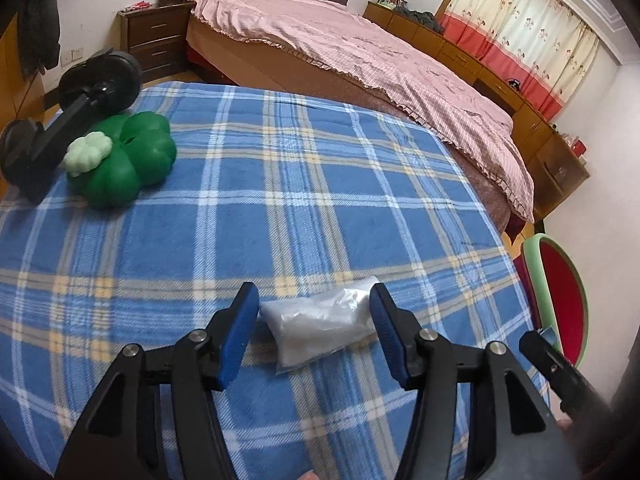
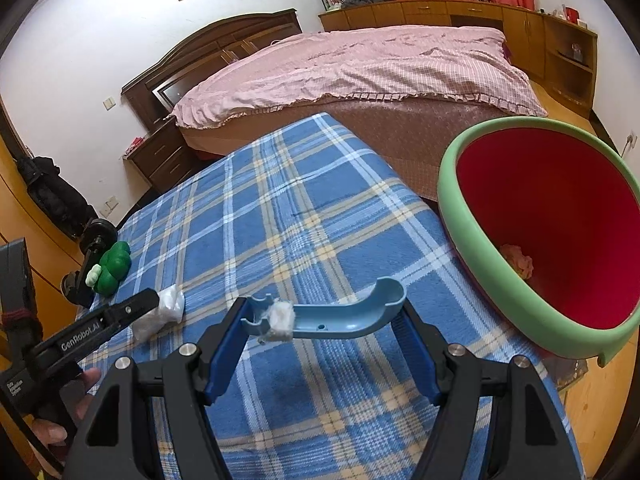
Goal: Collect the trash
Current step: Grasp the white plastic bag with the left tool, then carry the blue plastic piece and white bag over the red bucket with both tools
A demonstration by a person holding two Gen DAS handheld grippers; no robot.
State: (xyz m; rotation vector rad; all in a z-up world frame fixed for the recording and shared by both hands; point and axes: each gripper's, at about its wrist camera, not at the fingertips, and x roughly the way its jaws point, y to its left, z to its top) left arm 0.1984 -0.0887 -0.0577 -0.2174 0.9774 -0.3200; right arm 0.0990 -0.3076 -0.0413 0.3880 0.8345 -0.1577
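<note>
The left gripper (image 1: pixel 314 332) has its blue fingers (image 1: pixel 236 340) open around a small clear plastic bag (image 1: pixel 320 324) lying on the blue plaid tabletop (image 1: pixel 280 200), not squeezing it yet. The right gripper's (image 2: pixel 320 320) fingers hold a blue plastic piece (image 2: pixel 344 316) with a white wad. The green-and-red bin (image 2: pixel 452 208) stands just beside it with one pinkish crumpled scrap (image 2: pixel 518 262) inside. Two pieces still need dropping in, I think.

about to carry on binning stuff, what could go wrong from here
The left gripper straddles the clear plastic bag with its pads off it; a slack bag may slip when pinched. The right gripper holds the blue plastic piece by its ends, short of the bin, so it could twist free.
</note>
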